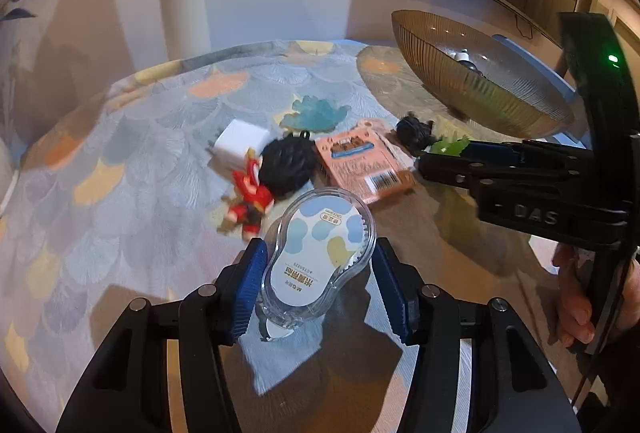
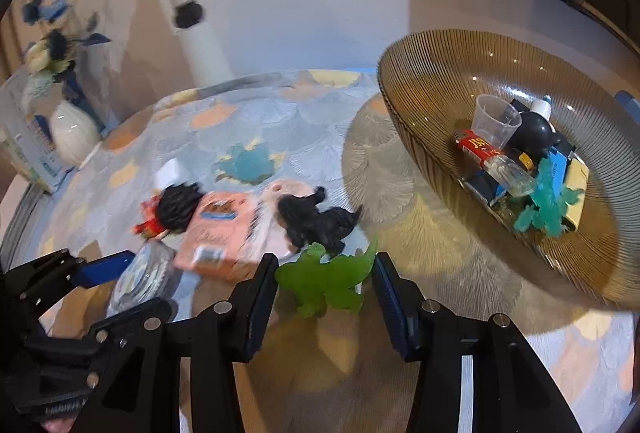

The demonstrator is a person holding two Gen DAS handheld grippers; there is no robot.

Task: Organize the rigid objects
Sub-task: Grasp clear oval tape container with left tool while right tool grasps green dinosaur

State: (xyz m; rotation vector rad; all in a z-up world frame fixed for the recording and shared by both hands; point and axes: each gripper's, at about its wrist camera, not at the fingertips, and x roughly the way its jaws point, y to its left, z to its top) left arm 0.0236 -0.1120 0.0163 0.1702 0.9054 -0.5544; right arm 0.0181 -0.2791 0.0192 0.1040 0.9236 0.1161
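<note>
My left gripper [image 1: 318, 257] is shut on a clear correction-tape dispenser [image 1: 320, 253], which stands tilted on its edge between the blue pads [image 1: 250, 277]. My right gripper [image 2: 324, 267] is shut on a green toy dinosaur [image 2: 326, 283] low on the tablecloth. In the left wrist view the right gripper [image 1: 424, 155] reaches in from the right. Loose on the cloth lie a pink package [image 2: 220, 229], a black toy dog [image 2: 316, 221], a red figure with black hair [image 1: 256, 193], a white charger cube [image 1: 240, 147] and a blue leaf-shaped toy [image 2: 250, 163].
An amber ribbed glass bowl [image 2: 400, 105] at the right holds several items, among them a clear cup [image 2: 494, 121] and a teal dinosaur [image 2: 548, 197]. A white vase with flowers [image 2: 74, 133] stands at the far left. A white pipe [image 1: 184, 21] rises behind the table. A hand [image 1: 572, 305] grips the right tool.
</note>
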